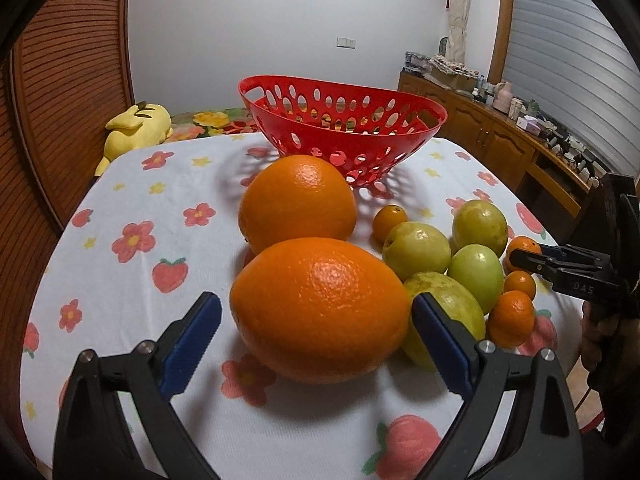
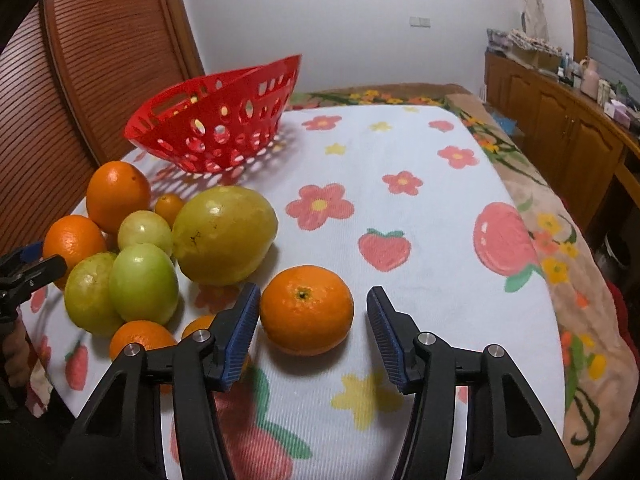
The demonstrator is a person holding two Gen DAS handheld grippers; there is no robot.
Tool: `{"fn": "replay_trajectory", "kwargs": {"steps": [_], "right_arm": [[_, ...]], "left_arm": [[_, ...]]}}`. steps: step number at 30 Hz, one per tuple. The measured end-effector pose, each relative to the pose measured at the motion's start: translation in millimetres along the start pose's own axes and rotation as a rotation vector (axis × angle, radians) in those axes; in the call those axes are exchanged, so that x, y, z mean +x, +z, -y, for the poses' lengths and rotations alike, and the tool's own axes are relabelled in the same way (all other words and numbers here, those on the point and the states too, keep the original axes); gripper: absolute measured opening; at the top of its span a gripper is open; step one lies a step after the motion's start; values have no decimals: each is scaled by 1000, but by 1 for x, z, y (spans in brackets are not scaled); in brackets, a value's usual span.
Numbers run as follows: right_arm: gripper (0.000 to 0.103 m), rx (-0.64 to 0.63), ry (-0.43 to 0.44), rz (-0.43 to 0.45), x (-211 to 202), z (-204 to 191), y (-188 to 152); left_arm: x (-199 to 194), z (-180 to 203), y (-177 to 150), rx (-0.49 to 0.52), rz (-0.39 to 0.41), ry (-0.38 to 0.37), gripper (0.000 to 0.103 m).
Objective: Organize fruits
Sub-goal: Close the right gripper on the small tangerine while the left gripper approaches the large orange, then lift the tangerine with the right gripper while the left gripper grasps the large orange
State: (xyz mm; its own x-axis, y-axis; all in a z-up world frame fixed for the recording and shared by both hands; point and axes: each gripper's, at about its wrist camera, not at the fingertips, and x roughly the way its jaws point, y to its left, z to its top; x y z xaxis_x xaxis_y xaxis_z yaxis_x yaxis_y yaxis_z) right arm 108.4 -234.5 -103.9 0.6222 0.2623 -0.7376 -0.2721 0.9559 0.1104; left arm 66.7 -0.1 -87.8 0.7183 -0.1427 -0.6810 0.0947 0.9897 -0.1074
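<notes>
A red perforated basket (image 1: 344, 120) stands empty at the far side of the table; it also shows in the right wrist view (image 2: 216, 120). My left gripper (image 1: 316, 332) is open, its blue pads on either side of a big orange (image 1: 320, 308), not touching. A second big orange (image 1: 298, 204) lies behind it. Several green-yellow fruits (image 1: 418, 246) and small mandarins (image 1: 512, 318) lie to the right. My right gripper (image 2: 312, 328) is open around a mandarin (image 2: 306, 310), apart from it. The fruit pile (image 2: 224, 234) lies to its left.
The table has a white cloth (image 2: 400, 240) printed with flowers and strawberries. A yellow plush toy (image 1: 136, 128) lies beyond the far left edge. A wooden sideboard (image 1: 500, 136) with clutter stands at the right. Wooden slatted panels (image 2: 80, 80) stand at the left.
</notes>
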Motion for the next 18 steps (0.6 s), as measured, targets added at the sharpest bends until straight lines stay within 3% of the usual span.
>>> {"fn": "replay_trajectory", "kwargs": {"steps": [1,12,18], "right_arm": [[47,-6,1,4,0,-2,1],[46,-27,-6,18,0,-4,2],[46,-31,0,19,0,-4,1]], "left_arm": [[1,-1,1,-1,-5,-4,97],[17,-7,5,-23,-51,-46,100],[23,-16,6,-60,-77,-108,100]]}}
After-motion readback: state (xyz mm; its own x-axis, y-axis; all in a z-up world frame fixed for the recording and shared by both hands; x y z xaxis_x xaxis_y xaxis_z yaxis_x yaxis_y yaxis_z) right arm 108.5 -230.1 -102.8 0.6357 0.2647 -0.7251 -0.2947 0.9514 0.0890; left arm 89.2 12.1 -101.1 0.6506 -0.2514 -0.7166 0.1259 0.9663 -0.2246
